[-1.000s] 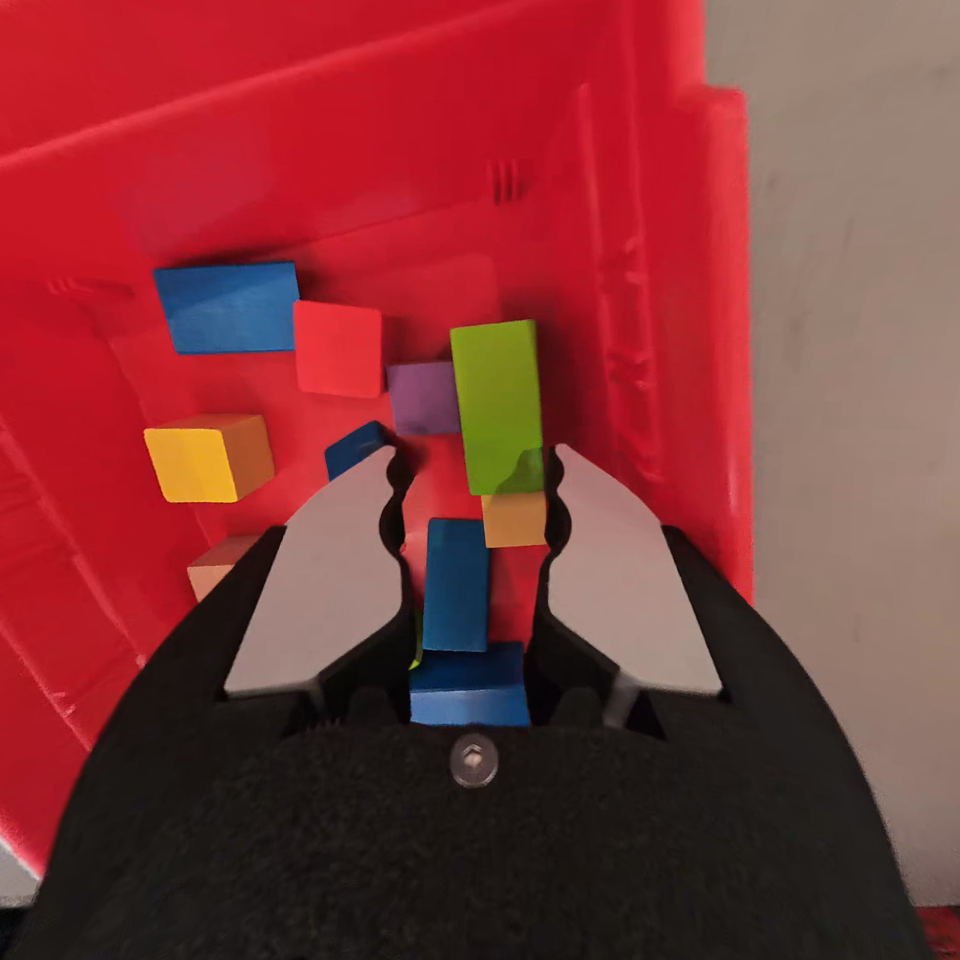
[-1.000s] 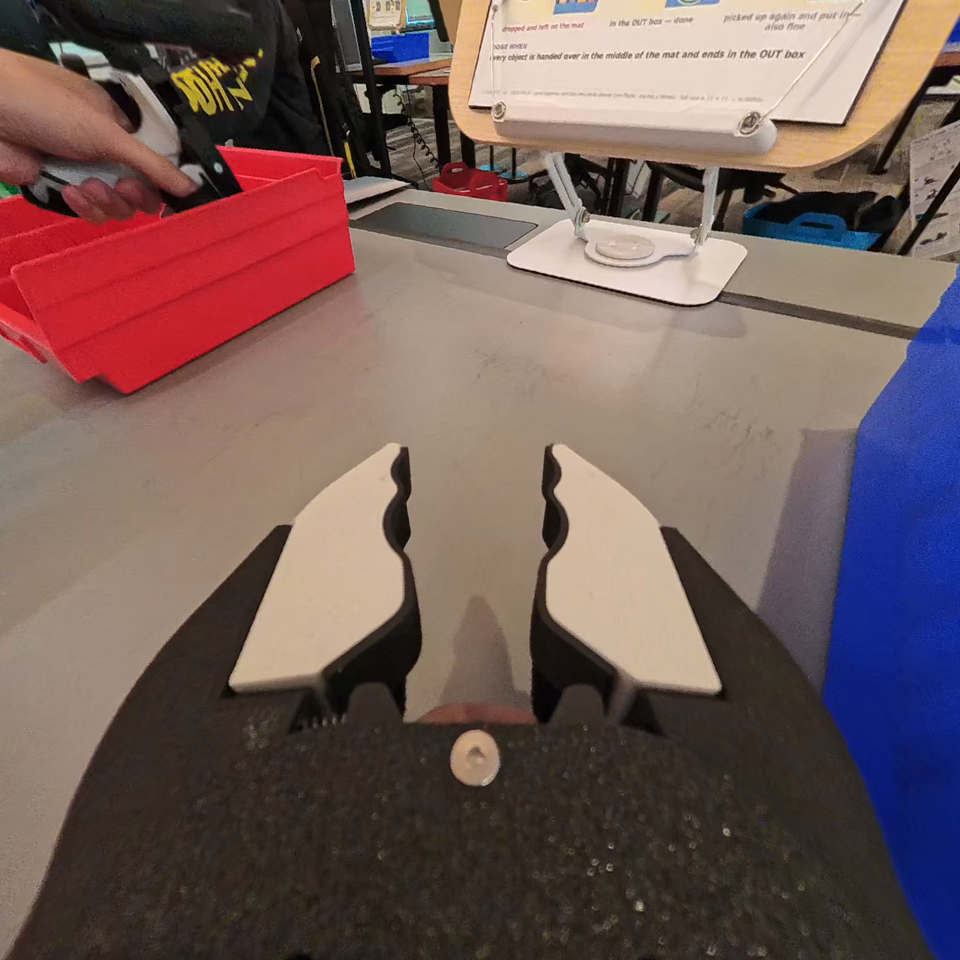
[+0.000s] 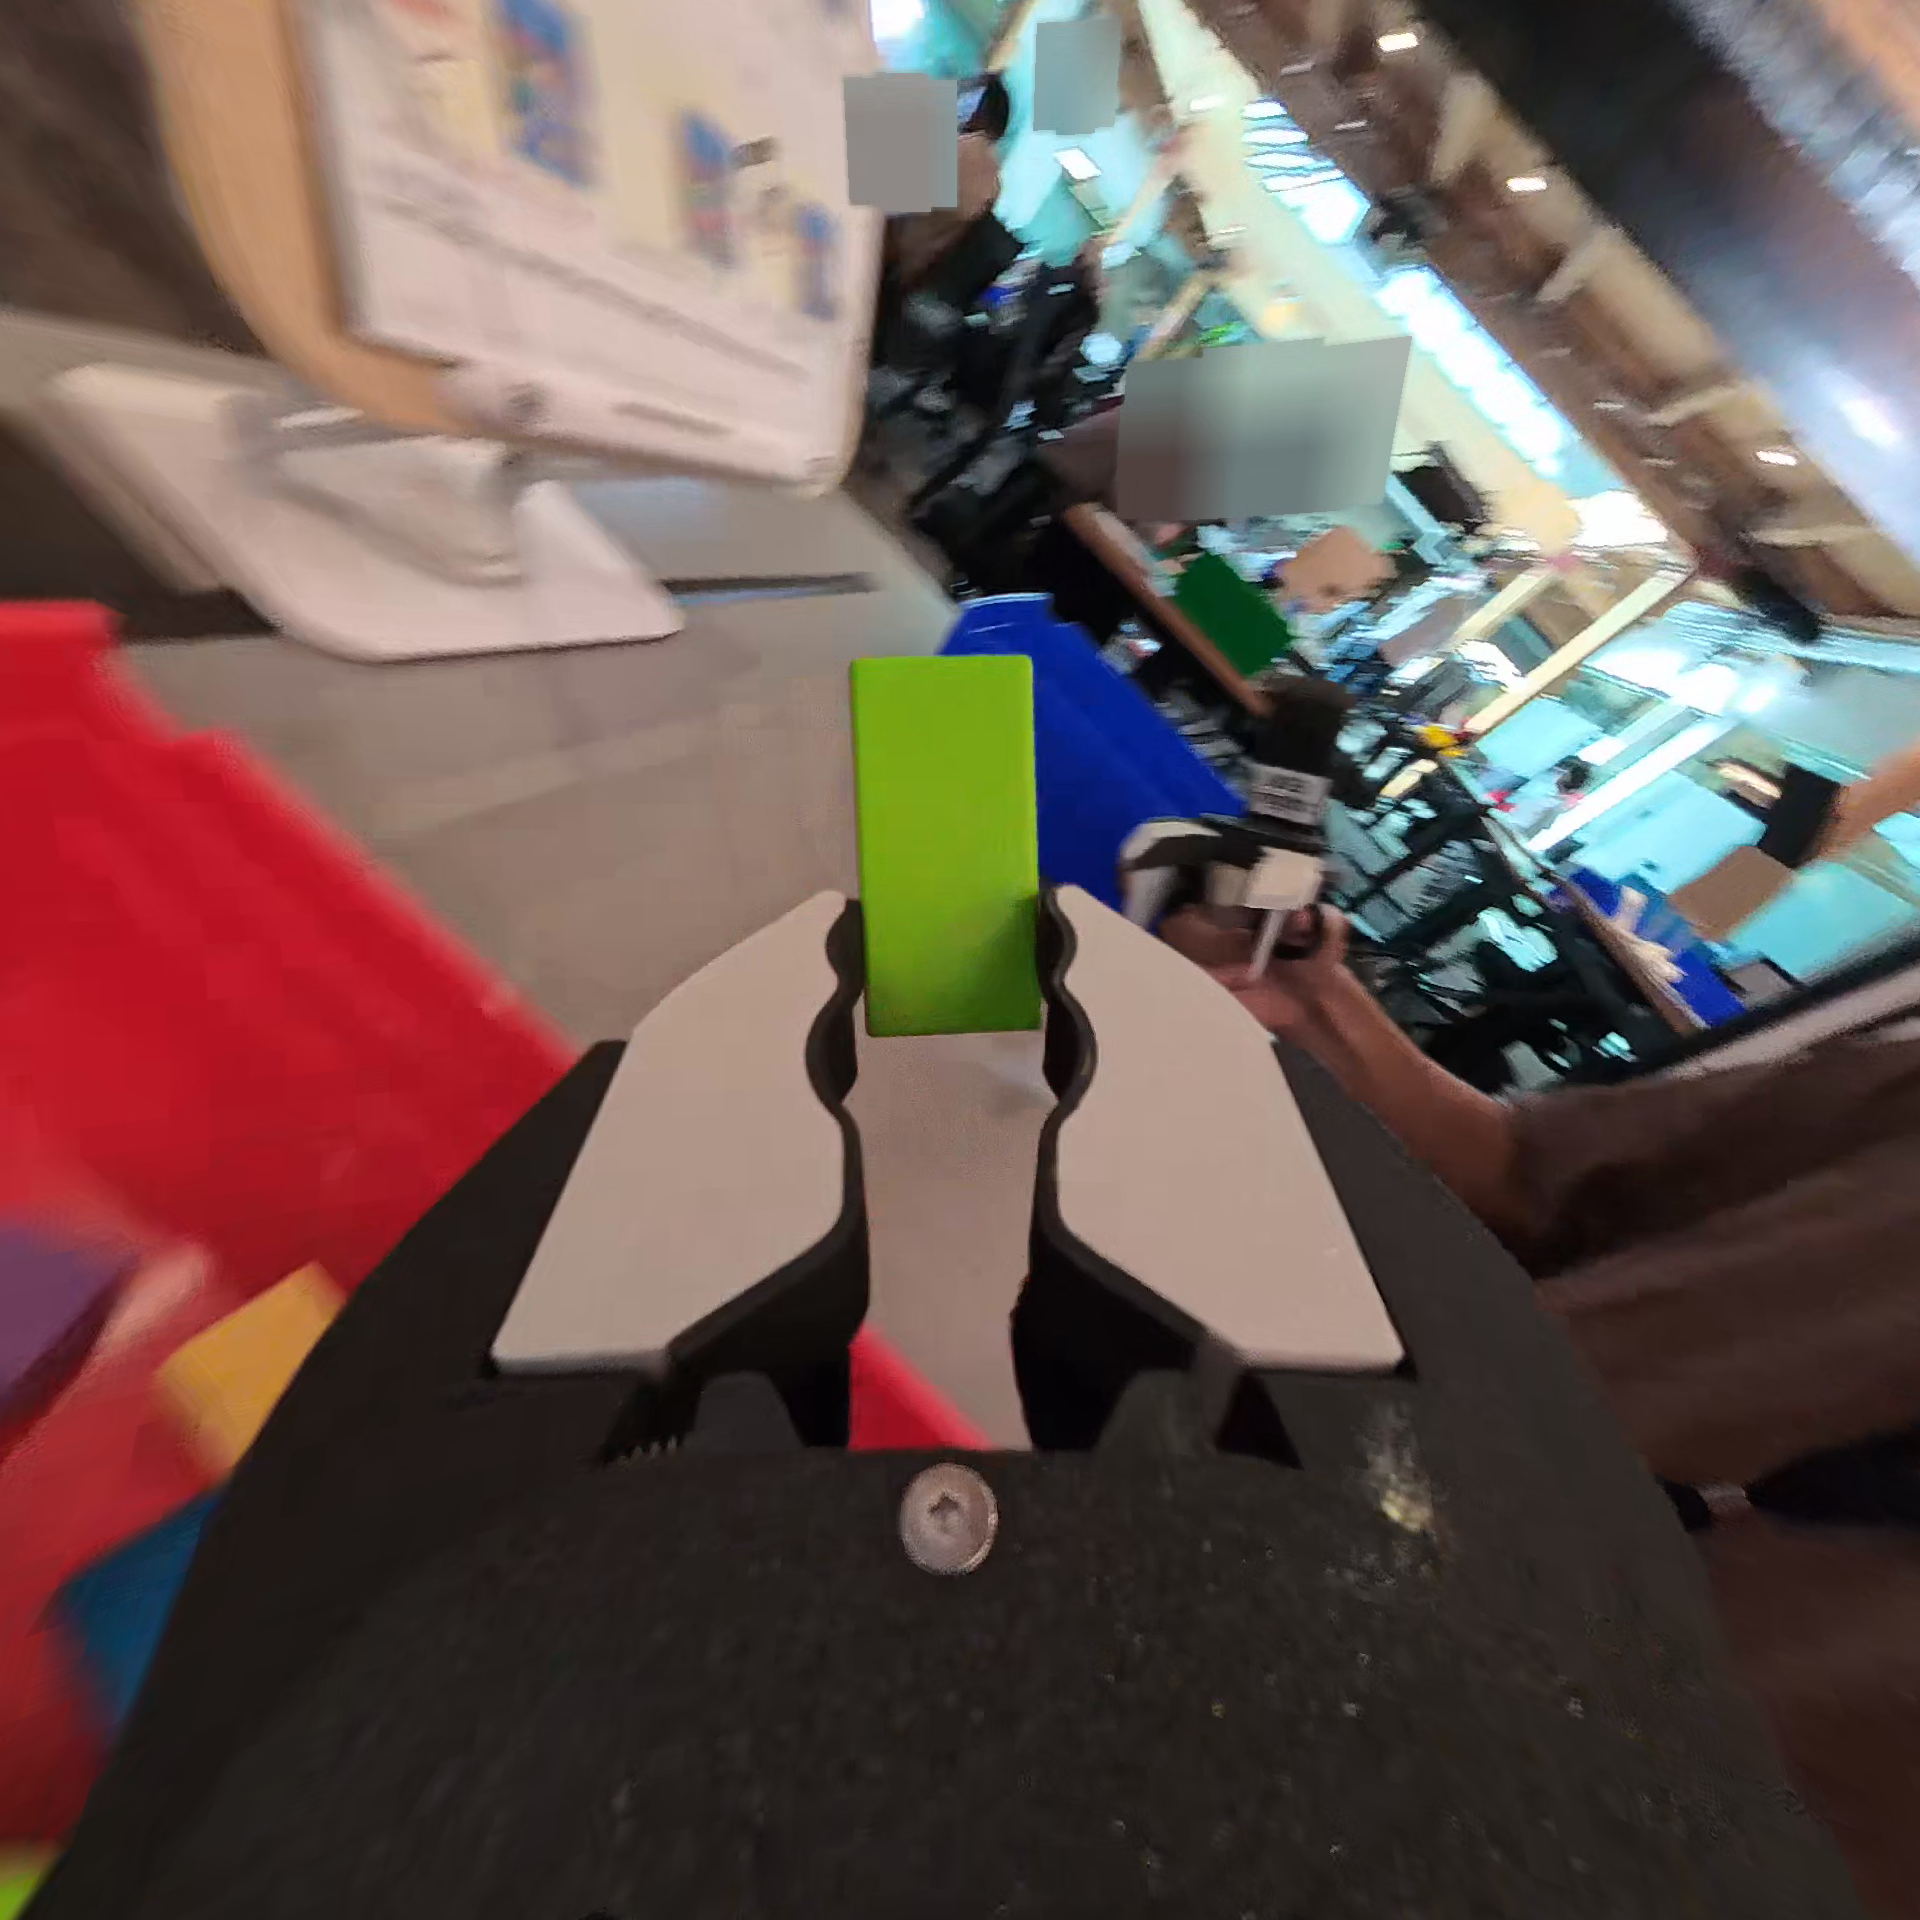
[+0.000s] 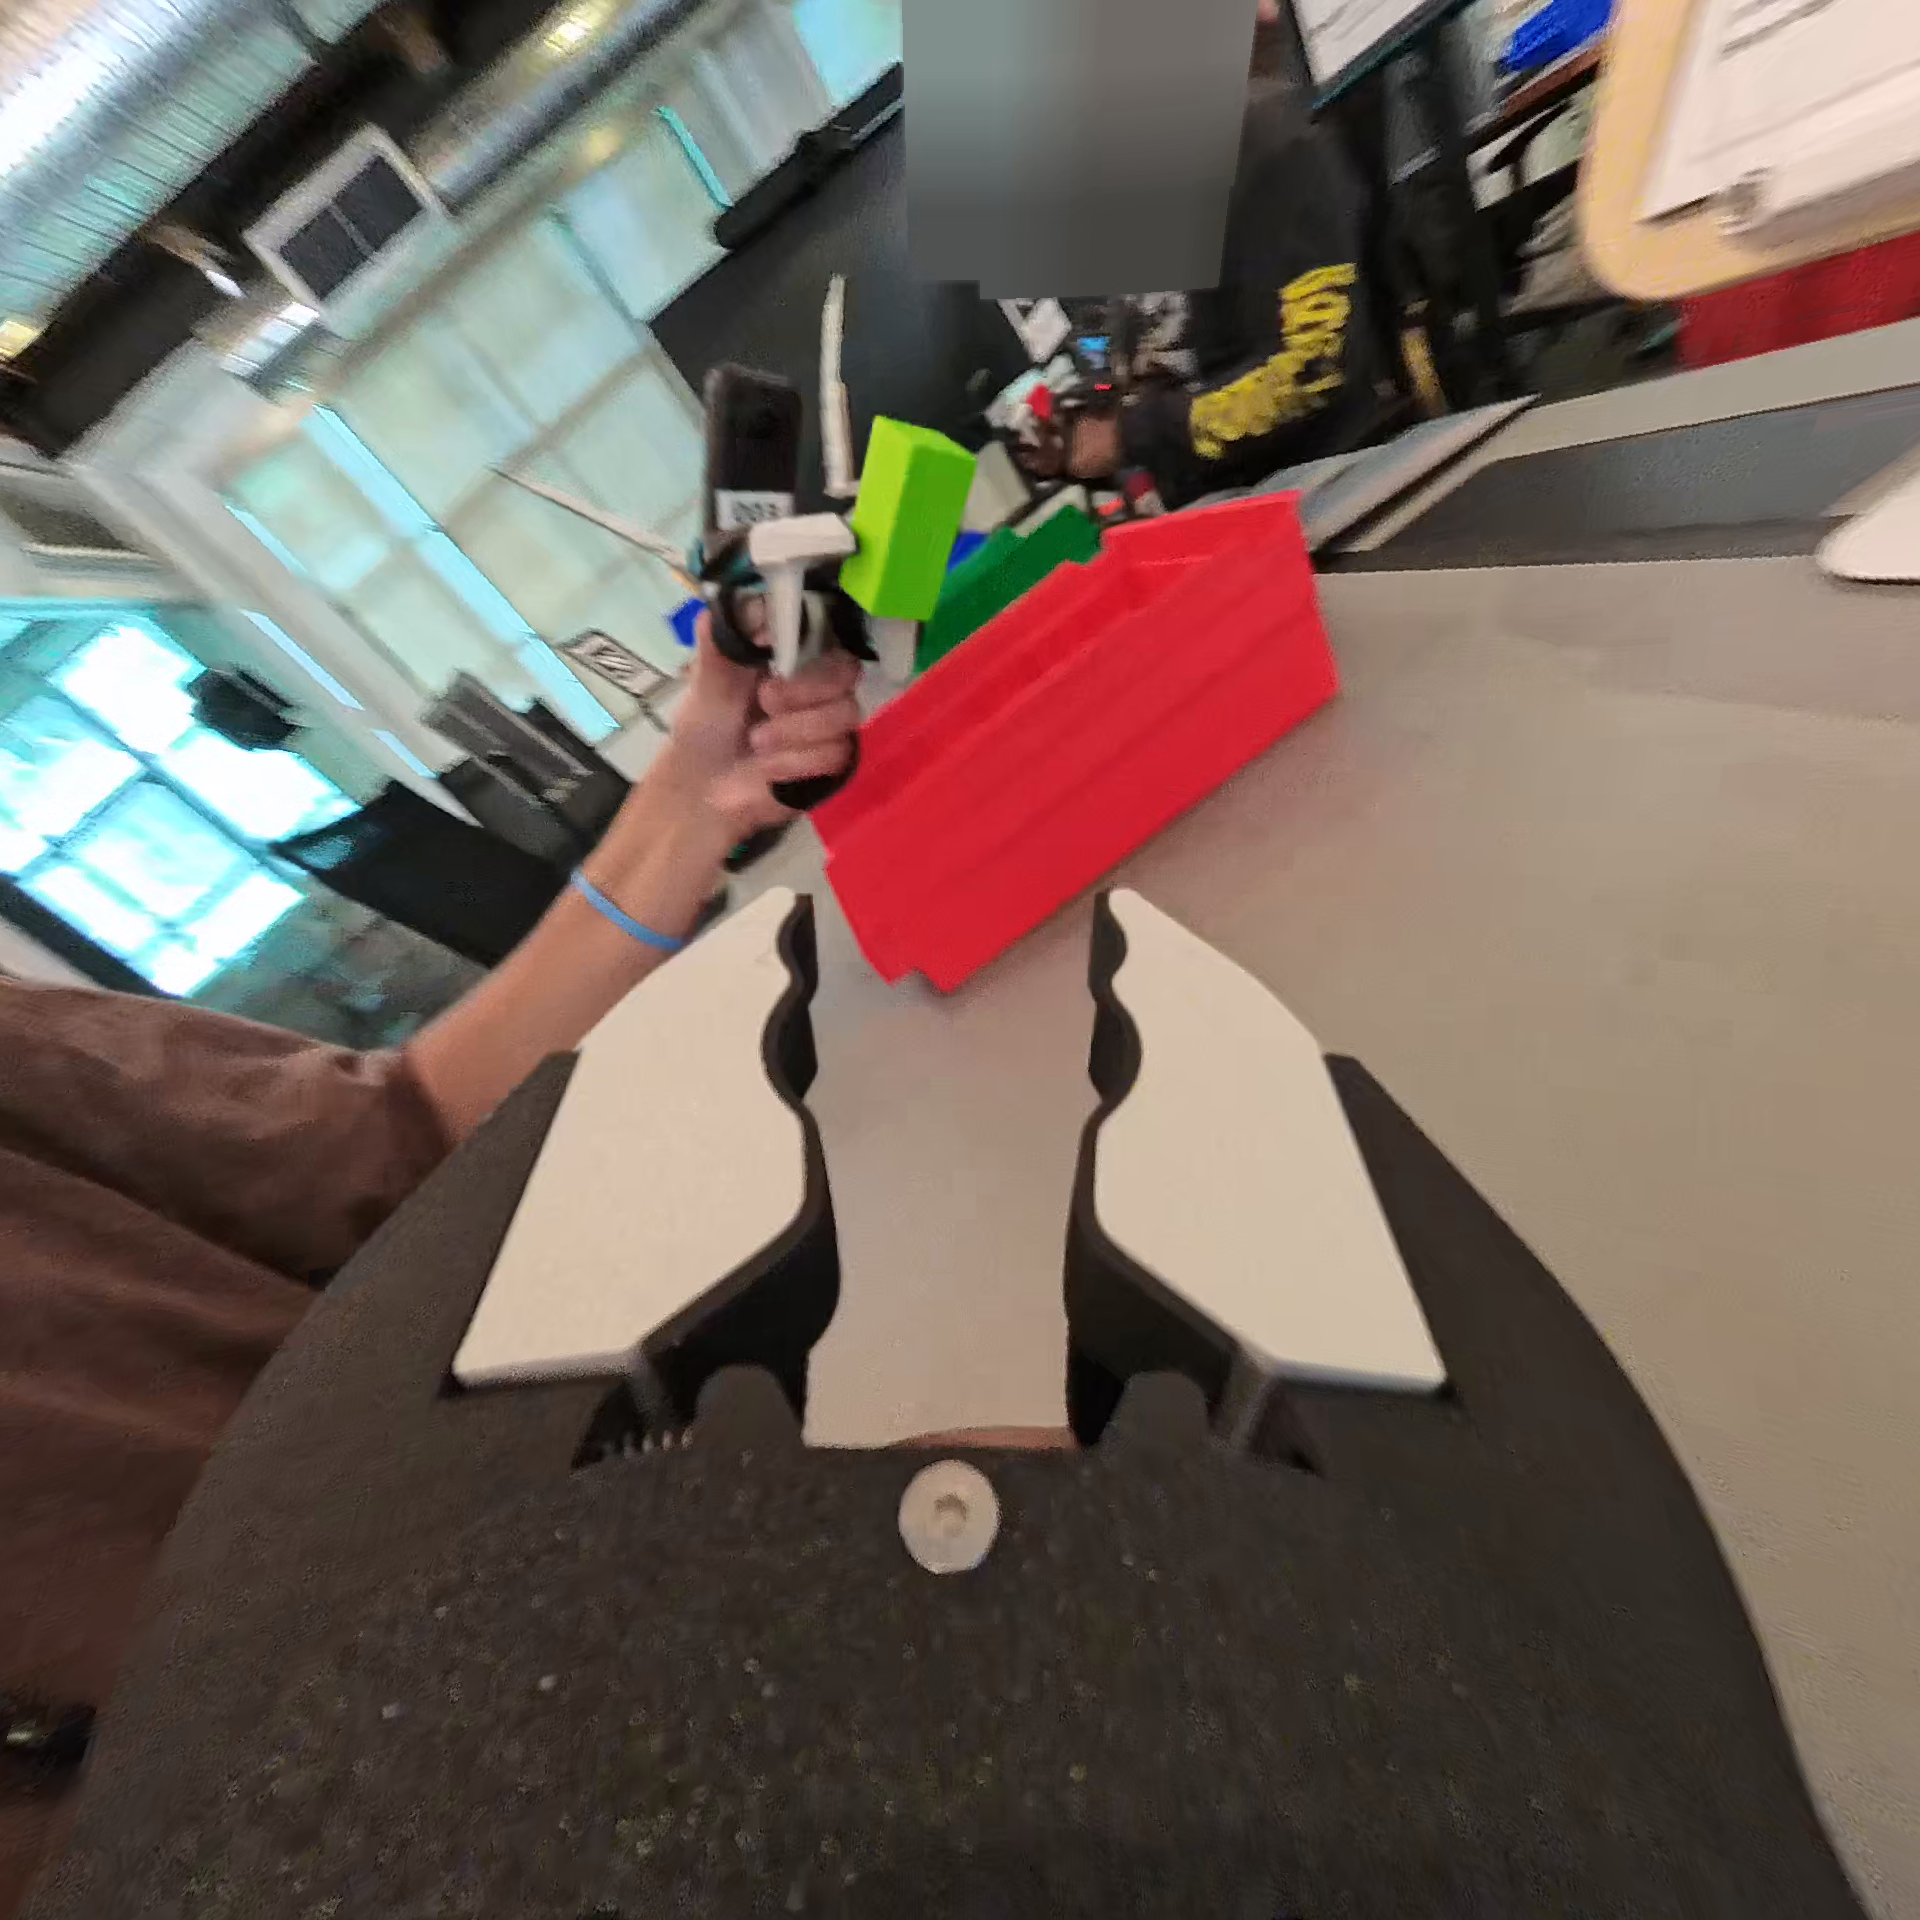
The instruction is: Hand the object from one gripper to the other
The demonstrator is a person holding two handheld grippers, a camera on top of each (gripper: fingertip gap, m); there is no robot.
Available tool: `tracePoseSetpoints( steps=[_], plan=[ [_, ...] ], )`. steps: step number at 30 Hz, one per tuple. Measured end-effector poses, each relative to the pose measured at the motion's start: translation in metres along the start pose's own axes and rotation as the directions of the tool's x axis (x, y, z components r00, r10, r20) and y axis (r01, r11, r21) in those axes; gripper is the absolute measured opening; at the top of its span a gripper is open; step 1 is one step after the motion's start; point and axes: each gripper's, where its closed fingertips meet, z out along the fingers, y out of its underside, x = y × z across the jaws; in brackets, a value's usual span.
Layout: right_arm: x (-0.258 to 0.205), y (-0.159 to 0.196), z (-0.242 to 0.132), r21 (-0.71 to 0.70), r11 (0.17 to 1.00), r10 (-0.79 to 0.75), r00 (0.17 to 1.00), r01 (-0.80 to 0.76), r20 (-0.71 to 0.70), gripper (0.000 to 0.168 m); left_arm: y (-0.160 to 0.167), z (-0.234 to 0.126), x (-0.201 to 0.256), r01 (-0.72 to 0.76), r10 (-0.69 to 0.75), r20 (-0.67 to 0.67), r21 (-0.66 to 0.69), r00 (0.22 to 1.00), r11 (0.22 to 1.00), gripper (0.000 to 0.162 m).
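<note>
The left gripper (image 3: 951,961) pinches the green block (image 3: 943,831) by its lower end above the bench (image 4: 1558,831), leaving its top for the empty, wide-open right gripper (image 4: 951,951).

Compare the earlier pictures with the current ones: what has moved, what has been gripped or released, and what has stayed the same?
The left gripper has closed on the green block and lifted it out of the red bin, above the table. The right gripper has turned to face it, and its fingers have spread wider. Unchanged: the right gripper is empty, and the red bin sits on the table.
</note>
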Motion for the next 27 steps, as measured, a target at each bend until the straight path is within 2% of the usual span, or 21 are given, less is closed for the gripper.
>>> tracePoseSetpoints(
  steps=[3,6,9,11,13,17,23,25,27],
  plan=[
    [-0.013,-0.028,0.025,0.036,0.997,0.065,0.992,-0.069,0.110,0.050,-0.004,0.036,0.048,-0.064,0.071,-0.164,0.048,0.984,0.997,0.032],
    [-0.032,-0.049,0.045,0.055,0.996,0.053,0.981,-0.064,0.185,0.050,-0.002,0.072,0.082,-0.091,0.103,-0.256,0.057,0.961,0.994,0.032],
    [-0.052,-0.067,0.056,0.090,0.995,0.029,0.967,-0.053,0.254,0.050,0.010,0.103,0.100,-0.109,0.104,-0.309,0.002,0.945,0.994,0.032],
    [-0.053,-0.076,0.056,0.117,0.992,0.024,0.968,-0.054,0.250,0.055,0.015,0.116,0.107,-0.100,0.091,-0.342,-0.008,0.935,0.995,0.032],
    [-0.053,-0.078,0.053,0.132,0.991,-0.004,0.971,-0.029,0.240,0.050,0.018,0.126,0.113,-0.080,0.069,-0.374,-0.014,0.925,0.997,0.032],
    [-0.044,-0.077,0.045,0.131,0.991,-0.015,0.980,-0.012,0.199,0.035,0.031,0.141,0.119,-0.080,0.053,-0.396,-0.052,0.917,0.995,0.032],
    [-0.033,-0.073,0.036,0.109,0.994,0.016,0.989,-0.032,0.148,0.035,0.037,0.150,0.113,-0.077,0.052,-0.335,-0.062,0.941,0.995,0.033],
    [-0.030,-0.075,0.030,0.109,0.994,-0.002,0.994,-0.010,0.112,0.035,0.048,0.148,0.107,-0.112,0.083,-0.278,-0.088,0.957,0.990,0.067],
    [-0.032,-0.079,0.021,0.108,0.994,-0.038,0.997,0.030,0.068,0.035,0.065,0.141,0.096,-0.136,0.113,-0.177,-0.123,0.978,0.983,0.067]
  ],
)
